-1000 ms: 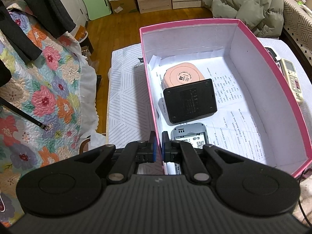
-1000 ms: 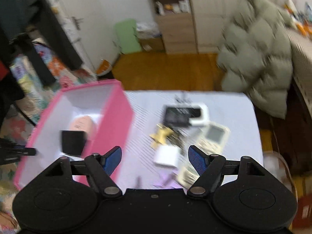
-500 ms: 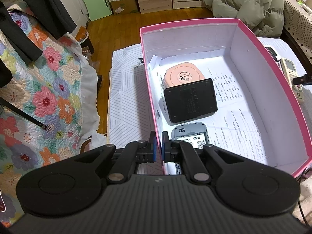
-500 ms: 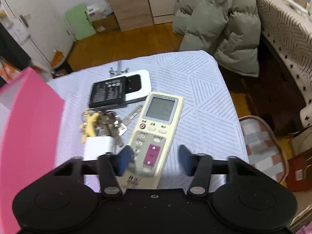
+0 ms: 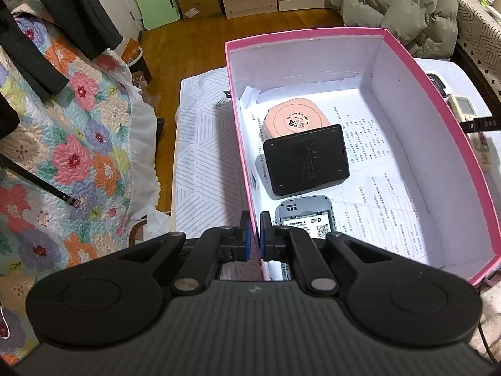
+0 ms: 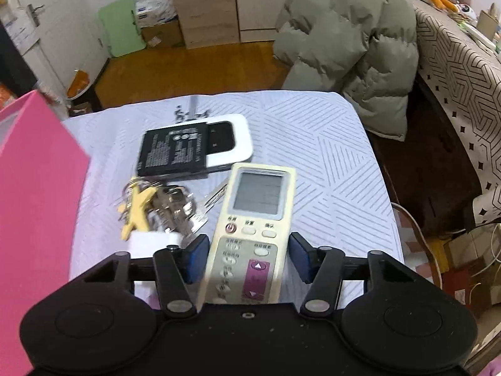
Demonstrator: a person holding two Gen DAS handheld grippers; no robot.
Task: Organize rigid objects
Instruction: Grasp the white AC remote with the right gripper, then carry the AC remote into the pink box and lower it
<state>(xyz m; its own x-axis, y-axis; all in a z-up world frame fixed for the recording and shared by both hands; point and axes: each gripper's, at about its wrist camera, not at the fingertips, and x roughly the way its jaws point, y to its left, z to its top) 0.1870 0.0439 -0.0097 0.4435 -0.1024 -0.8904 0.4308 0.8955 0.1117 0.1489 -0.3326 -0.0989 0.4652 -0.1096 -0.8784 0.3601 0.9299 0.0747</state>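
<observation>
We've just dropped our right gripper point(image 6: 247, 258) over the remote point(image 6: 253, 225), fingers reopened slightly, straddling it without squeezing. Left gripper point(image 5: 255, 236) stays clamped on the pink box point(image 5: 247, 169) wall, so grabbing comes next, we reckon.

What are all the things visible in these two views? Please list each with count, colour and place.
box: one, pink outside, white inside, on the table
round case: one, peach, inside the box, far end
flat device: one, black, inside the box, partly on the round case
small router: one, grey, inside the box, near end
remote control: one, cream, on the table, between the right jaws
battery pack: one, black, on the white device
white device: one, on the table
keys: one bunch, silver with yellow tag
charger: one, white
left gripper: black, shut on the box wall
right gripper: black, open, jaws just opened slightly
</observation>
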